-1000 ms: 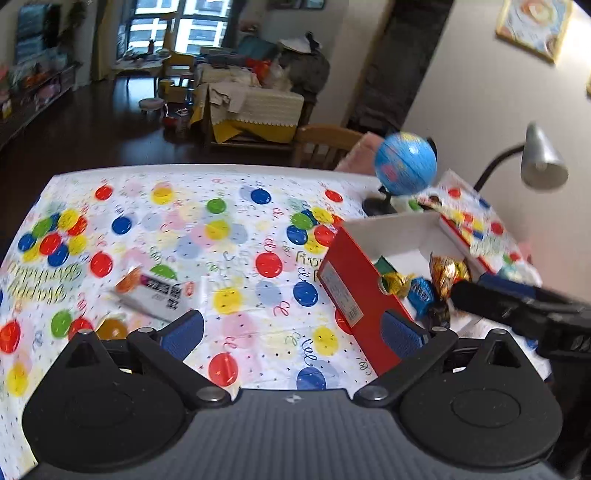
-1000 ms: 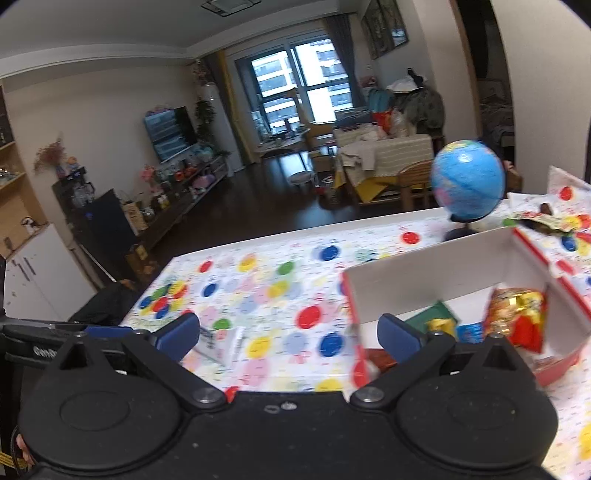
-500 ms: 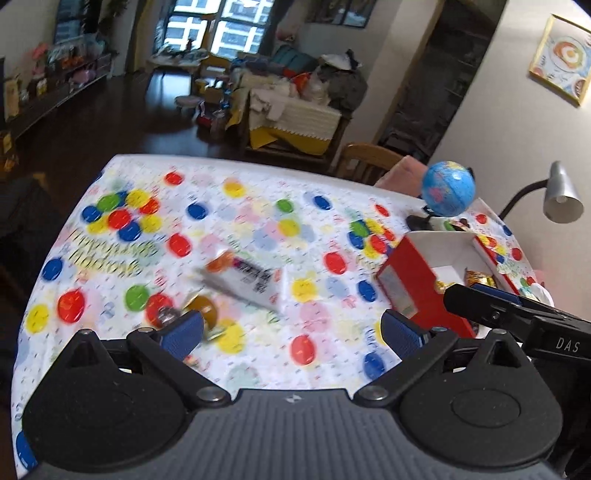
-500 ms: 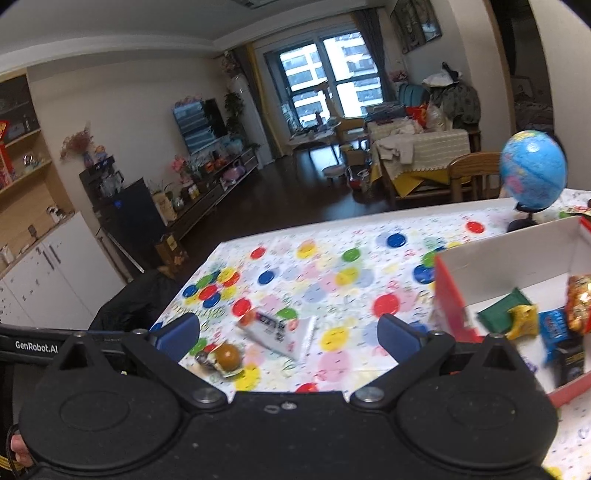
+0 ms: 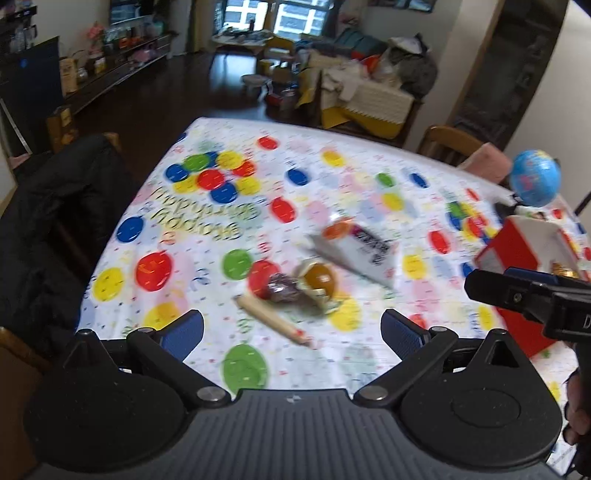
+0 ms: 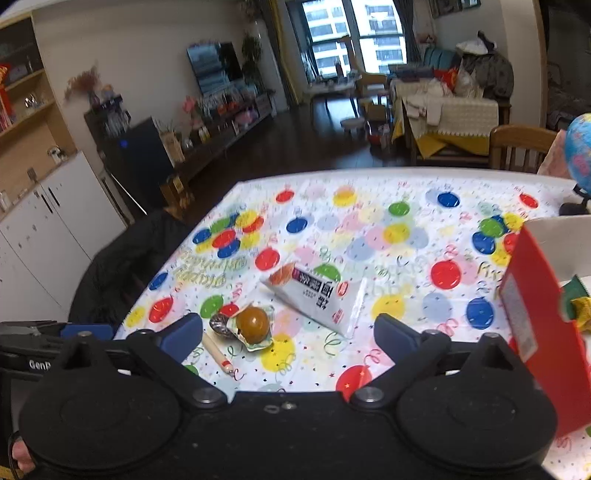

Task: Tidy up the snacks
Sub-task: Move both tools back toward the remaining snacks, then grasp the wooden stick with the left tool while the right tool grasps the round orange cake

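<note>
Balloon-print cloth covers the counter (image 5: 177, 236), where a white snack packet (image 6: 317, 295), an amber jelly cup (image 6: 253, 325) and a thin stick (image 6: 218, 350) lie at twelve o'clock of both empty, wide-open jaws, the red box (image 6: 543, 332) at three o'clock.

This is a home's open living and dining room. A television (image 6: 214, 66) stands by tall windows (image 6: 354, 33). A cluttered sofa (image 6: 450, 107) faces a dining table (image 6: 369, 177) under a balloon-print cloth.
</note>
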Motion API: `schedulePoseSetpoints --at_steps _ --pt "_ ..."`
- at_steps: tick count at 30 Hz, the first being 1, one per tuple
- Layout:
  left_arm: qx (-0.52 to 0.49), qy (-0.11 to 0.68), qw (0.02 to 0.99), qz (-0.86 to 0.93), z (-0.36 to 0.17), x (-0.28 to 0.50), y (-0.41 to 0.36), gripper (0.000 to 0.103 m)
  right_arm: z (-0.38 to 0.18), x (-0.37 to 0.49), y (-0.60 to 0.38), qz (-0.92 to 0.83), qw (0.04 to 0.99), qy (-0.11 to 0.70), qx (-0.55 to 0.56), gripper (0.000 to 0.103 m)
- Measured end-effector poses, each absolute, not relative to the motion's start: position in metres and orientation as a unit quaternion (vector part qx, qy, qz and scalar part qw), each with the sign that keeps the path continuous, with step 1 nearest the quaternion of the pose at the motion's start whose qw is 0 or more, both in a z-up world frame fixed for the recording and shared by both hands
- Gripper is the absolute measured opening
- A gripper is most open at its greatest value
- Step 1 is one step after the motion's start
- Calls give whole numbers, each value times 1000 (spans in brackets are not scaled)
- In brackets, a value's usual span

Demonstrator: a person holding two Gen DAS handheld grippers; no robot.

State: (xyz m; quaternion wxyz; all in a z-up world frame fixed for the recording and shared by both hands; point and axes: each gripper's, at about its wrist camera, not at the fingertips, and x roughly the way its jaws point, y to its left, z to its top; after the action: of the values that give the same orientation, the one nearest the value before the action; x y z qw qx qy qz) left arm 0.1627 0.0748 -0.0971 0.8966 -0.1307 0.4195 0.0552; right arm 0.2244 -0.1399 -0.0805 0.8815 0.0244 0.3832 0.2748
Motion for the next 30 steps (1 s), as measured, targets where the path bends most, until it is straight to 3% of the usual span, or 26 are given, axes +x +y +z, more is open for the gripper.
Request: schedulePoseSetpoints --at_steps 7,12,17,30 --pt "-145 443 882 72 -125 181 87 103 -105 244 -111 279 866 416 3 95" --pt "-147 462 872 70 -142 196 87 102 -120 260 -91 290 849 441 -7 82" --pt "-152 474 864 73 -160 209 89 102 -135 275 -76 300 834 462 -13 77" --pt "-171 494 850 68 -183 233 92 72 -162 299 -44 330 803 496 -25 67"
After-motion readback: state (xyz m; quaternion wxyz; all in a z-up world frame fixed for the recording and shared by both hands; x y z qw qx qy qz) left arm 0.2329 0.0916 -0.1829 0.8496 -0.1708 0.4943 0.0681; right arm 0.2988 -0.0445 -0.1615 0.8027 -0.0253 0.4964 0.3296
